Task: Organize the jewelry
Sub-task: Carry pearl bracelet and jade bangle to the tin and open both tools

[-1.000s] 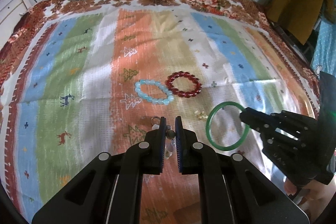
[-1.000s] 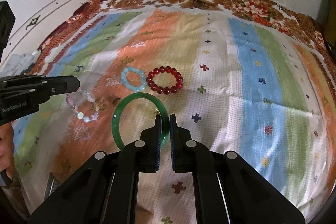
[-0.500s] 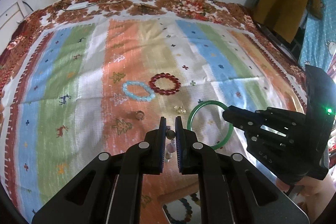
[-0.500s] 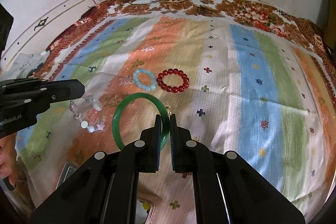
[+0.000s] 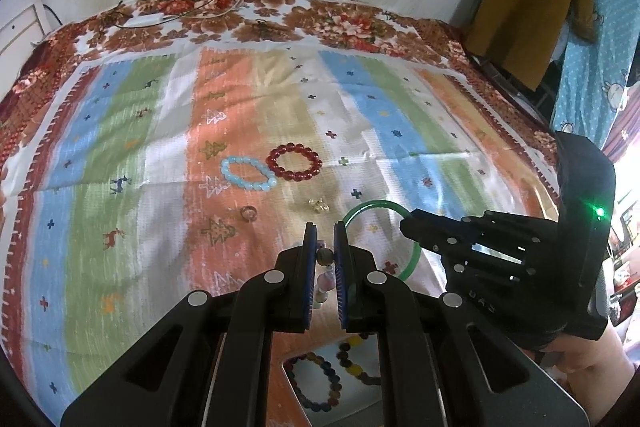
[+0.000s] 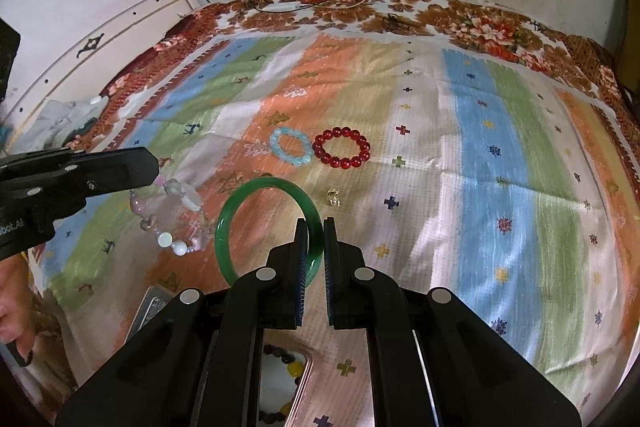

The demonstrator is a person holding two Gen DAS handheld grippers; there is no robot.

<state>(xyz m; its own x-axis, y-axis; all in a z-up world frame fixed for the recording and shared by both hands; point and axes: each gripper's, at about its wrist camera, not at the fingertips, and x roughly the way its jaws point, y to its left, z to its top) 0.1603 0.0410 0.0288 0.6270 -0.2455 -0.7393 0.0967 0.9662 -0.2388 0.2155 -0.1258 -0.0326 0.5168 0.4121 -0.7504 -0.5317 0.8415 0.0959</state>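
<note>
Left gripper (image 5: 324, 233): you're pinching the mixed-bead bracelet (image 6: 168, 223), dangling.
Right gripper (image 6: 316, 229): clamped on green bangle (image 6: 264, 227), raised.
Cloth (image 5: 120, 155): blue (image 5: 248, 174) and red (image 5: 295, 162) bracelets at 12 o'clock; edges well apart.

Both cams ride just behind their own claw, looking down and forward over the bed toward the wall. Each catches the other claw at its edge, plus the same red bracelet (image 5: 295, 163) (image 6: 341, 148).

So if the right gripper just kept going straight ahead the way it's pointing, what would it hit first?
Probably the small gold trinket on the striped cloth, though depth is unclear. The right gripper holds the green bangle.
</note>
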